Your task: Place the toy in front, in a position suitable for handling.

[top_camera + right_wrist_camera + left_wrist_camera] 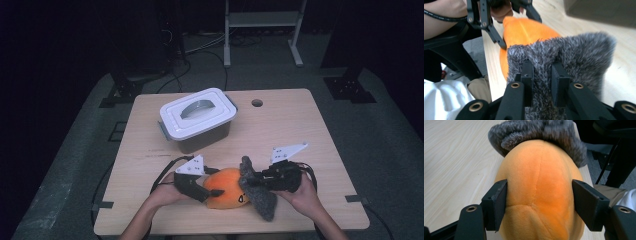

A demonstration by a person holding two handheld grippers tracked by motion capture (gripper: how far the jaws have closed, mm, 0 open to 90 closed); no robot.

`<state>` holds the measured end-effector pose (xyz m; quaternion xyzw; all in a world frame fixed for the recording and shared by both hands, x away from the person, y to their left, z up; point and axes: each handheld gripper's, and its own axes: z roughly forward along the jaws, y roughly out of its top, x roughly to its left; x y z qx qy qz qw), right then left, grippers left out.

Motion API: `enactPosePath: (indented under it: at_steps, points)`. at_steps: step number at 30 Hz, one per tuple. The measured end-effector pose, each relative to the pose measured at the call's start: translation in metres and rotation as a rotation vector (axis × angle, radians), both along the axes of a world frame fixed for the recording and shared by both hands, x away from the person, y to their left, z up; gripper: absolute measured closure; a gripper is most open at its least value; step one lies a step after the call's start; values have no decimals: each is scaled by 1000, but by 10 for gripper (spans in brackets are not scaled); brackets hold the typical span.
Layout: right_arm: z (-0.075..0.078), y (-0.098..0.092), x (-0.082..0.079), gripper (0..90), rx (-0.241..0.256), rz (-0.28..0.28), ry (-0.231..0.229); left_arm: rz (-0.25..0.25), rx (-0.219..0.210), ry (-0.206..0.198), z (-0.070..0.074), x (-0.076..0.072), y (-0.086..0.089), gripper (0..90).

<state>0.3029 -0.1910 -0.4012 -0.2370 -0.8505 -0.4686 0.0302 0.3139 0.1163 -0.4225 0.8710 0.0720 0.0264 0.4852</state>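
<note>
High view: orange plush near table's front edge.

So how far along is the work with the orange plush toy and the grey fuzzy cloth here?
Both grips look made: the left gripper has its jaws around the orange plush toy, and the right gripper pinches the grey fuzzy cloth lying against the toy. The white-lidded box is shut and apart, so any stowing is left.

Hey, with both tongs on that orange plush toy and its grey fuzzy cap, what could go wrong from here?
The right tongs pinch just a fold of the grey fuzzy cap, so the fabric may slip out when pulled. The left tongs flank the soft orange plush toy, which could squash and squirm free. The toy lies near the table's front edge and might drop off.
</note>
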Motion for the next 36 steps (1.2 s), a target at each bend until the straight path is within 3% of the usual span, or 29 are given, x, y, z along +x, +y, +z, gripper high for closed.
enactPosePath:
  at_steps: [2, 5, 7, 10, 13, 15, 17, 20, 21, 28, 30, 32, 34, 36]
  points:
    - [-8, -6, 0, 733, 9, 0, 30, 0, -5, 3, -1, 0, 1, 308]
    - [-21, -22, -3, 734, -46, -36, 66, -1, -7, 9, -1, 1, 0, 305]
    - [-27, -30, -6, 737, -56, -52, 88, -1, -8, 10, -1, 1, -1, 303]
    - [-17, -31, -9, 738, -24, -57, 58, -7, -5, 1, 0, 1, -5, 297]
    - [2, -19, -10, 737, 29, -29, 13, -16, -5, -2, 0, 0, -10, 287]
    - [8, -12, -10, 736, 24, -15, -12, -21, 0, -9, 1, 0, -11, 286]
    - [15, 8, -8, 736, 3, 18, -57, -23, 8, -27, 2, -4, -14, 286]
    - [10, 15, -6, 737, 4, 28, -57, -18, 10, -28, 2, -5, -12, 289]
    - [4, 12, -4, 737, 38, 31, -29, -17, 4, -28, 1, -5, -10, 293]
    - [-13, -16, -7, 737, 17, -23, 25, -19, 2, -28, 3, -5, -15, 291]
    - [-4, -17, -9, 737, 34, -34, -2, -27, 12, -47, 5, -7, -20, 291]
    - [11, -11, -10, 737, 84, -19, -42, -37, 19, -65, 6, -10, -25, 289]
    - [21, -1, -10, 733, 72, -4, -87, -44, 29, -83, 7, -12, -27, 288]
    - [23, 3, -10, 733, 59, 5, -97, -44, 29, -85, 7, -13, -27, 286]
